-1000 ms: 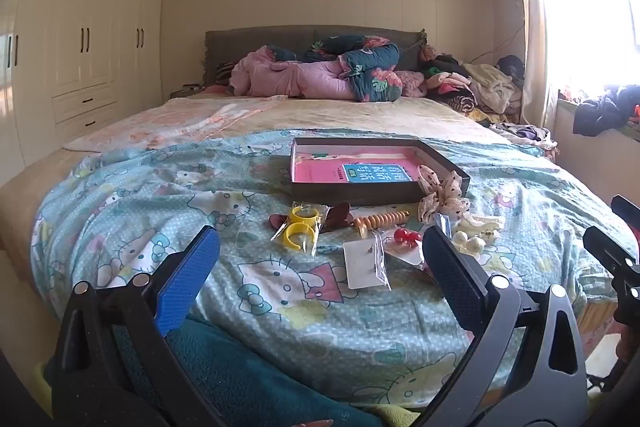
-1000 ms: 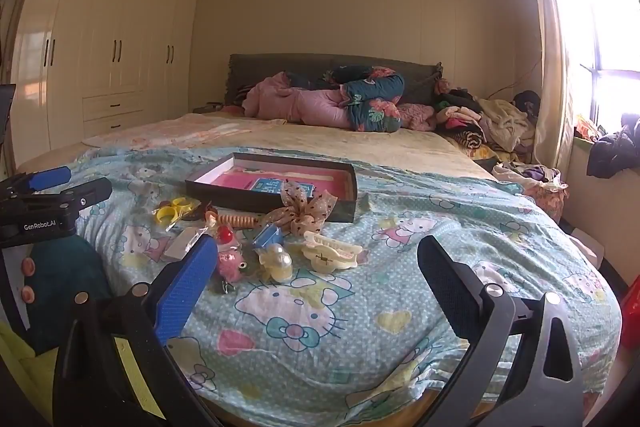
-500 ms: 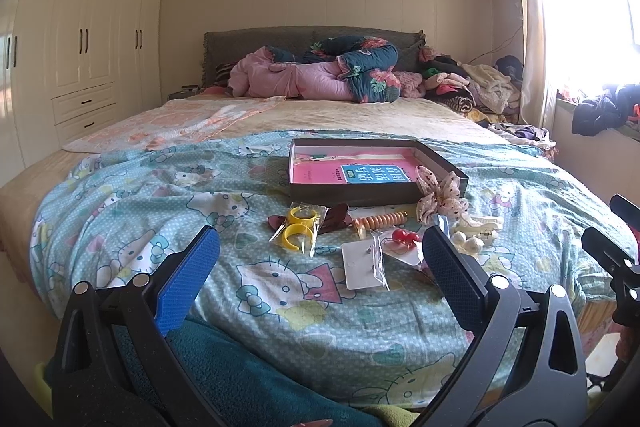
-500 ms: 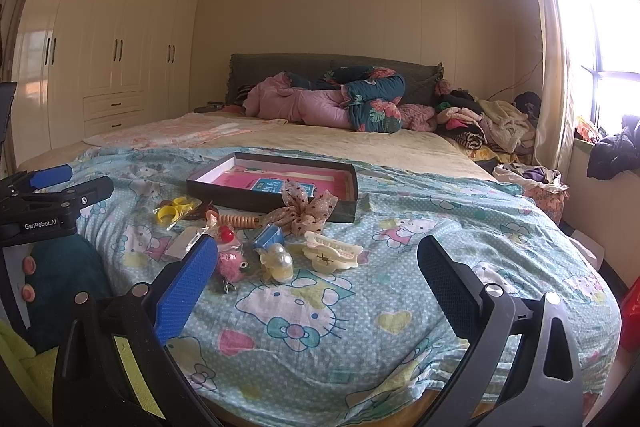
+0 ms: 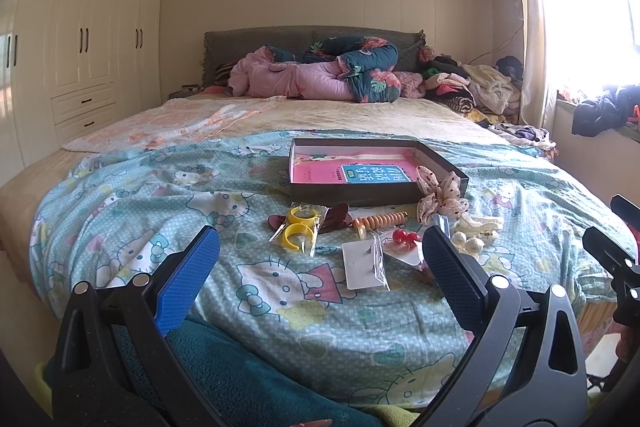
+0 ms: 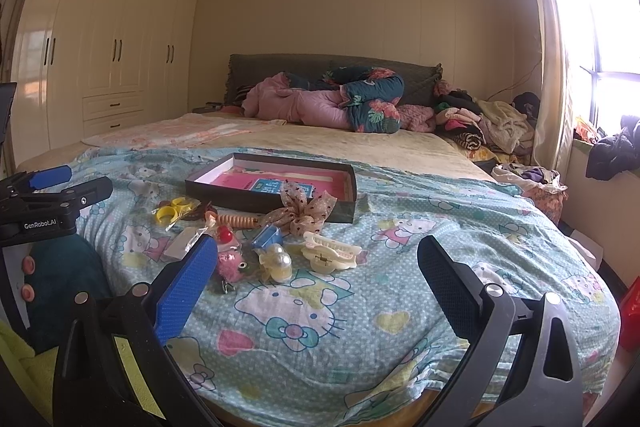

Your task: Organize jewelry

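A dark shallow box with a pink lining lies on the Hello Kitty bedspread; it also shows in the right wrist view. Loose pieces lie in front of it: bagged yellow rings, a white earring card, a red bead clip, an orange spiral clip, a polka-dot bow, a cream claw clip and a pink fuzzy piece. My left gripper is open and empty, short of the pile. My right gripper is open and empty, also short of it.
The bed fills the room's middle. Folded pink and floral quilts lie at the headboard, a heap of clothes to the right. Cream wardrobes line the left wall, a bright window the right. A teal cloth lies under my left gripper.
Both views have shifted only slightly. Nothing on the bed has moved and both grippers remain open.
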A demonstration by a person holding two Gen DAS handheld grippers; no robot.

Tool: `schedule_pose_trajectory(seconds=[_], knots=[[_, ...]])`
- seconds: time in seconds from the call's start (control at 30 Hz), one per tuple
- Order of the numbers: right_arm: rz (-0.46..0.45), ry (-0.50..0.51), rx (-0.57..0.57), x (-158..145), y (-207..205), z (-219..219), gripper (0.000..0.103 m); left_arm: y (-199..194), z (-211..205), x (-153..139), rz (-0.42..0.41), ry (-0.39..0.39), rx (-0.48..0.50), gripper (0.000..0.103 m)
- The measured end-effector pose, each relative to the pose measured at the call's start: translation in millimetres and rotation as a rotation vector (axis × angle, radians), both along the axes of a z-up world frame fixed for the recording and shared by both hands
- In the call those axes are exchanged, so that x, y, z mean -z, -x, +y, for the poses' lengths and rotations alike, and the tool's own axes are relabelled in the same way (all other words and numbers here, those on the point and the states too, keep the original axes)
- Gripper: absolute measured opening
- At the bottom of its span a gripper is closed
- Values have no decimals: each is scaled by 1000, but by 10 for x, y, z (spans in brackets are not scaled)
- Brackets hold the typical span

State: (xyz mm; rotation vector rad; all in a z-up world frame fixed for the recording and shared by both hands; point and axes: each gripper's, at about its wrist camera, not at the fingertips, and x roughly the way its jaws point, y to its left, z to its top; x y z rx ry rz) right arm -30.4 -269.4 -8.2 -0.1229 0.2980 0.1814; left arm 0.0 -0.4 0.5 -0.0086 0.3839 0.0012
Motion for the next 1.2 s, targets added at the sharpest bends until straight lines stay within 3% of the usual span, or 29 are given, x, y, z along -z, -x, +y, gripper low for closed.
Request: schedule_pose_trajectory(seconds=[0.9,1.2], knots=[[-1,-1,-1,6,3,2,97,-10,1,-5,1,1,1,93],[40,12,-35,31,-81,52,97,-132,-13,62,70,9,-1,93]])
